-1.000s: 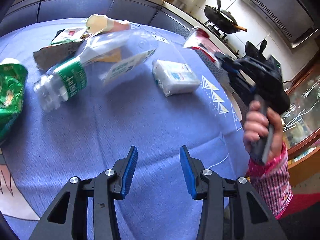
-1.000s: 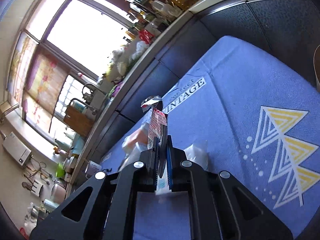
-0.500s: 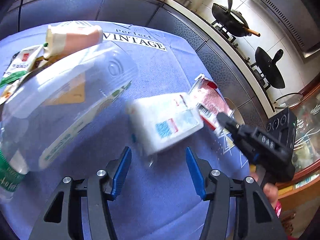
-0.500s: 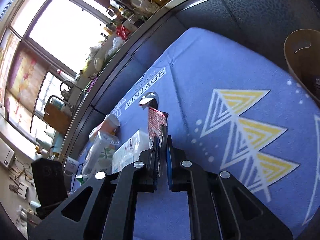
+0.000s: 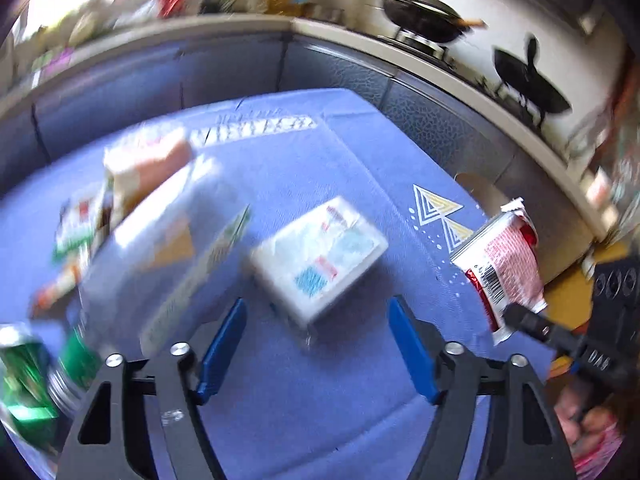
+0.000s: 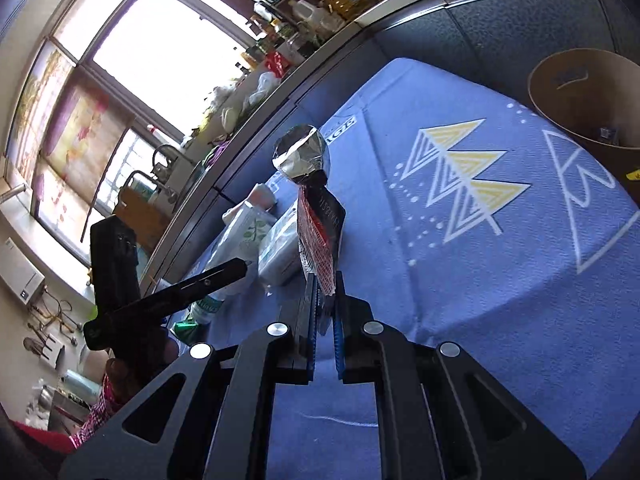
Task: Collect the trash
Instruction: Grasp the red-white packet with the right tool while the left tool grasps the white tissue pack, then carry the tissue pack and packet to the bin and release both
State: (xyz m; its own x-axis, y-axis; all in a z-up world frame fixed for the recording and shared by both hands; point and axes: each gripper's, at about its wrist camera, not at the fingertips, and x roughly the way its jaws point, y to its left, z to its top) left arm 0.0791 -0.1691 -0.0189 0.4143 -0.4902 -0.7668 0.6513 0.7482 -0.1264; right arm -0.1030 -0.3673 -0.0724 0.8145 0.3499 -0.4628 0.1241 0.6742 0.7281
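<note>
My left gripper (image 5: 316, 346) hangs above the blue tablecloth (image 5: 328, 408) with its jaws opening and nothing between them. Just ahead of its fingertips lies a white tissue pack (image 5: 320, 254). A clear plastic bottle (image 5: 160, 248) with a green label lies to the left, with wrappers and a pink cup (image 5: 148, 164) behind it. My right gripper (image 6: 324, 286) is shut on a red and white snack wrapper (image 6: 318, 240) whose silver inside shows at the top. That wrapper (image 5: 506, 264) also shows at the right of the left wrist view. A brown paper bin (image 6: 588, 100) stands past the table's right edge.
A green packet (image 5: 24, 376) lies at the lower left of the cloth. Dark cabinets and a cluttered counter run behind the table, with a wok (image 5: 424, 20) on the stove. A person's hand (image 5: 588, 420) holds the right gripper's handle at the lower right.
My left gripper's jaws have spread wider and it has swung to the right, closer to the tissue pack. The right gripper has carried the wrapper toward the brown bin, which now fills more of its view.
</note>
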